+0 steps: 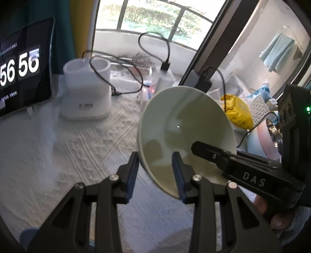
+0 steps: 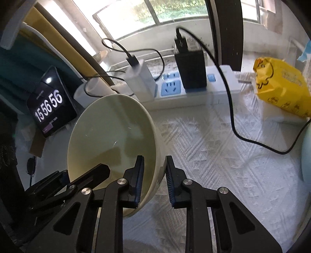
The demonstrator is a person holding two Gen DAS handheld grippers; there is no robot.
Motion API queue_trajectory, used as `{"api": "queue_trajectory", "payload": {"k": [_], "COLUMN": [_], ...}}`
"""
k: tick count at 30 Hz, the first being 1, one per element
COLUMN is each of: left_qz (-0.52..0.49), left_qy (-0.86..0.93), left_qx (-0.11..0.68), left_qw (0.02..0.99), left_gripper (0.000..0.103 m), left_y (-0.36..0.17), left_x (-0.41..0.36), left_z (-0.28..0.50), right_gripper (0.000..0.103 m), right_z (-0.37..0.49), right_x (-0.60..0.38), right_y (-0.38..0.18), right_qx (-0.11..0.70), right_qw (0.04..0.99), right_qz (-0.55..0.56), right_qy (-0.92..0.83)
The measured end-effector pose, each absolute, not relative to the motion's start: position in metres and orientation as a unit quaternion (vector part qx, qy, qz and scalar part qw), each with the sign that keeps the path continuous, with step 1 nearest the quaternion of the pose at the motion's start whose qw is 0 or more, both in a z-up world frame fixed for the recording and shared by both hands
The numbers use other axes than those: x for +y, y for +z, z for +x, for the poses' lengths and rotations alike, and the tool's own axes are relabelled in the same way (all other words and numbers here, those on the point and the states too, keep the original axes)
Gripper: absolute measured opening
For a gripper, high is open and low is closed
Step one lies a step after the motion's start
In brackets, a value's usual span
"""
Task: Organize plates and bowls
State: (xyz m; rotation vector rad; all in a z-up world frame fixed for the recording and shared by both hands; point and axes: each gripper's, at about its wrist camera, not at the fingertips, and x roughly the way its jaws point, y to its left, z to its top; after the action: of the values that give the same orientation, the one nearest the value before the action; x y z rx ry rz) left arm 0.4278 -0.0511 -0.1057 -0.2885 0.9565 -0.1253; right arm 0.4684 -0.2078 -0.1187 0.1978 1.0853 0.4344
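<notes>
We held one pale green bowl (image 1: 180, 124) up above the white bumpy tablecloth (image 1: 81, 155), tipped on its side so that we looked right into it. Our left gripper (image 1: 155, 173) pinched the bowl's wall near the bottom edge, with one blue pad (image 1: 177, 171) inside the bowl and the other pad outside it. Our right gripper (image 2: 154, 179) pinched the same bowl (image 2: 112, 132) on its other side, one pad inside and one outside, squeezed on the rim. In the left view the right gripper's black finger reached into the bowl from the right. Behind the bowl stood a dark clock screen (image 2: 51, 109) with big white numbers, a white power strip (image 2: 196, 87) with a black plug (image 2: 191, 72) and a white charger (image 2: 140, 77) in it, and black cables (image 2: 233, 116) looping over the cloth. A yellow packet (image 2: 281, 93) lay to the right, near the window (image 1: 151, 17). A white holder (image 1: 85, 93) with two round holes sat by the screen.
</notes>
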Motion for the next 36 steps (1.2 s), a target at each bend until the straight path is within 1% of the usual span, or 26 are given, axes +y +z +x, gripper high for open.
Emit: {"api": "queue_trajectory", "payload": {"k": [14, 23, 36], "left_qz": [-0.130, -0.130, -0.129], "left_qy": [-0.073, -0.084, -0.102], "left_qx": [0.429, 0.412, 0.402], "left_qw": [0.891, 0.898, 0.901], "left_gripper": [0.036, 0.036, 0.036], "left_y": [-0.074, -0.059, -0.044], "left_x": [-0.056, -0.055, -0.057], "left_z": [0.398, 0.375, 0.340], "right_gripper": [0.023, 0.021, 0.020], "right_z": [0.430, 0.401, 0.364], "right_x": [-0.216, -0.217, -0.222], "right_y": [-0.078, -0.062, -0.042], "right_qx": [0.479, 0.466, 0.453], "right_qw": [0.851, 0.858, 0.866], "right_qz": [0.081, 0.084, 0.081], "right_qy": [0.201, 0.200, 0.196]}}
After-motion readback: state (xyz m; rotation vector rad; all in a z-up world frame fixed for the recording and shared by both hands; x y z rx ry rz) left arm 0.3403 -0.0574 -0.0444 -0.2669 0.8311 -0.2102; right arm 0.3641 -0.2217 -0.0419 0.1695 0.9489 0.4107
